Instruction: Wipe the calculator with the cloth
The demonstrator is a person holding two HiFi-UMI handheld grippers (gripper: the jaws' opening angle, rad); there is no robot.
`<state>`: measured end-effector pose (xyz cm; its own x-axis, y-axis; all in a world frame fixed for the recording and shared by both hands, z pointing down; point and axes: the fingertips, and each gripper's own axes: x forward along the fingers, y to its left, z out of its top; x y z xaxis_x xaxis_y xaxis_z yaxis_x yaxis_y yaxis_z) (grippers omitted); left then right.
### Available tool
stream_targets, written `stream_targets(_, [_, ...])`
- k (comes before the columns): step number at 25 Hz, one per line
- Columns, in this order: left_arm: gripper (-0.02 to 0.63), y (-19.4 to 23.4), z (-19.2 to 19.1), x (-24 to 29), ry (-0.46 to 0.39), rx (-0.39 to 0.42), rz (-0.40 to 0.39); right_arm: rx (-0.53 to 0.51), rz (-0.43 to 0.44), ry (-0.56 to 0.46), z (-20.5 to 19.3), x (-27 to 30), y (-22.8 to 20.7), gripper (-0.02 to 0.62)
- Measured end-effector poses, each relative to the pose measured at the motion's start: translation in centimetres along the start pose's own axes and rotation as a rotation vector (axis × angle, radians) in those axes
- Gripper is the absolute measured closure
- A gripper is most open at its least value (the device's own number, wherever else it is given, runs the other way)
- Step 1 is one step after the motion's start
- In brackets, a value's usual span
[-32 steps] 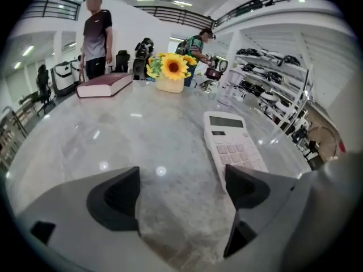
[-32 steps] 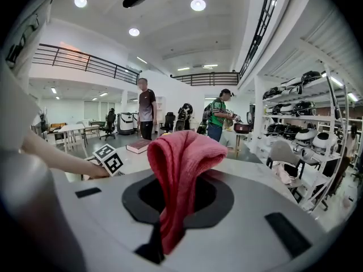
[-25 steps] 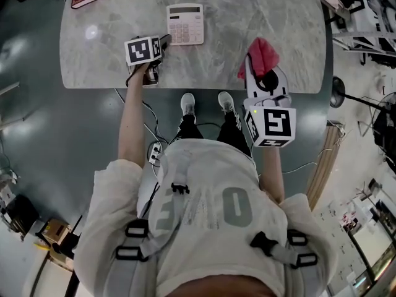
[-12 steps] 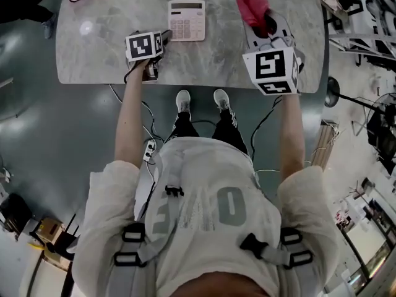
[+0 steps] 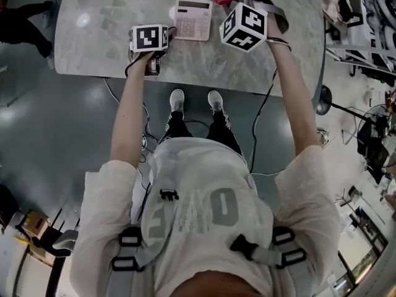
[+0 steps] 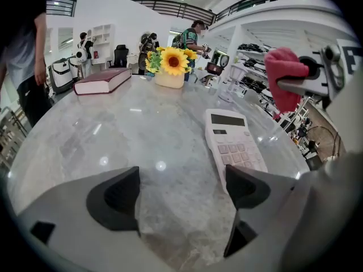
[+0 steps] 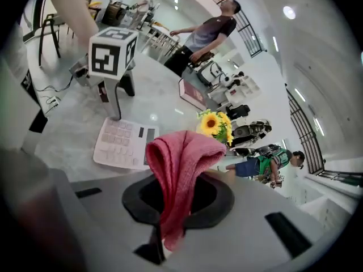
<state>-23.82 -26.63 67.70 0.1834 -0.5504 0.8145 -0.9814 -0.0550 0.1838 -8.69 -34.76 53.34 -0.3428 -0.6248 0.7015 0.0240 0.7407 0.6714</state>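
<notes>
Cloth [image 7: 180,169], pink-red and folded over itself, was pinched between the closed jaws of the right gripper [image 7: 181,196], its loose fold standing up past the fingertips. In the head view that gripper was held at the top centre of the frame, just right of the calculator [image 5: 192,10], with the cloth reaching the top edge. The calculator lay flat and keys-up on the marble table [image 5: 278,54], its display end toward the top of the frame. The left gripper [image 6: 184,192] sat low at the calculator's lower left corner, jaws spread wide with only bare marble between them, its right fingertip just beside the calculator's near edge. A dark red book [image 6: 105,79] and a pot of sunflowers [image 6: 170,67] stood farther back.
</notes>
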Motion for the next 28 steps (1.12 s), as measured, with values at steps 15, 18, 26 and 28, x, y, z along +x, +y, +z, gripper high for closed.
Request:
stream_targets(15, [0.141, 0.2, 0.4, 0.2, -0.012, 0.008, -0.014, -0.107, 0.124, 0.204, -1.0, 8.7, 5.9, 0.54])
stream_targets(18, [0.141, 0.2, 0.2, 0.3, -0.006, 0.008, -0.013, -0.118, 0.115, 0.222, -1.2, 9.2, 6.4, 0.54])
stream_targets(26, [0.141, 0.3, 0.3, 0.0, 0.0, 0.006, -0.005, -0.119, 0.093, 0.247, -1.1, 9.1, 6.6, 0.54])
stream_targets(28, [0.141, 0.3, 0.3, 0.1, 0.001, 0.007, -0.008, -0.121, 0.103, 0.248, -1.0, 9.0, 7.0, 0.541])
